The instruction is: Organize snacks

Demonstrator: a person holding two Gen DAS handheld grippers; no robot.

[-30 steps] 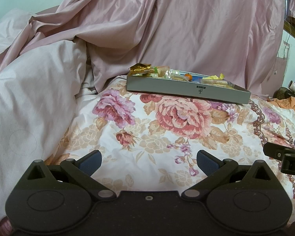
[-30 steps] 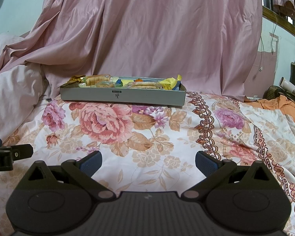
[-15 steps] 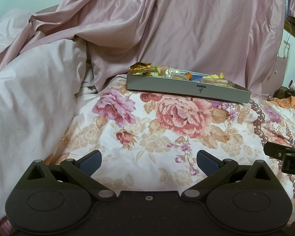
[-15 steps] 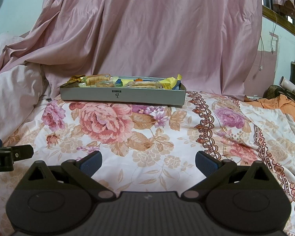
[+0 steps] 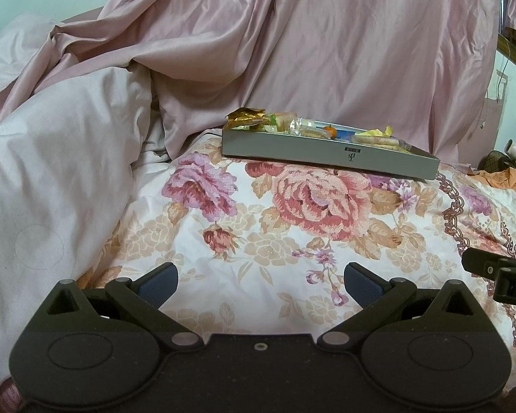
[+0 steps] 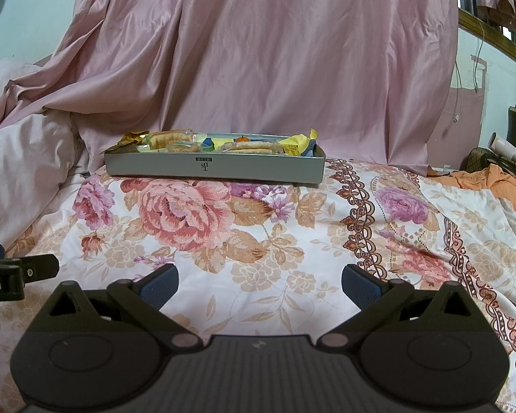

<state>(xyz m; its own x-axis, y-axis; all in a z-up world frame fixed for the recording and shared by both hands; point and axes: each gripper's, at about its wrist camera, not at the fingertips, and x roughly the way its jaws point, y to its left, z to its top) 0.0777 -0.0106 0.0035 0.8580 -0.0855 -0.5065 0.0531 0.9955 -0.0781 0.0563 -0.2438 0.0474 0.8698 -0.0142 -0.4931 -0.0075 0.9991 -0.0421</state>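
Note:
A shallow grey box (image 5: 330,156) full of wrapped snacks stands at the far end of the flowered bedspread; it also shows in the right wrist view (image 6: 216,169). Among the snacks are a gold wrapper (image 5: 246,117), a small orange fruit (image 5: 330,131) and yellow packets (image 6: 297,141). My left gripper (image 5: 260,280) is open and empty, low over the bedspread, well short of the box. My right gripper (image 6: 259,282) is open and empty, beside the left one, whose tip shows in the right wrist view (image 6: 34,268).
A pink satin curtain (image 6: 275,51) hangs behind the box. A white duvet (image 5: 51,172) is piled at the left. Orange cloth (image 6: 498,182) and clutter lie at the far right. The flowered bedspread (image 6: 258,234) stretches between the grippers and the box.

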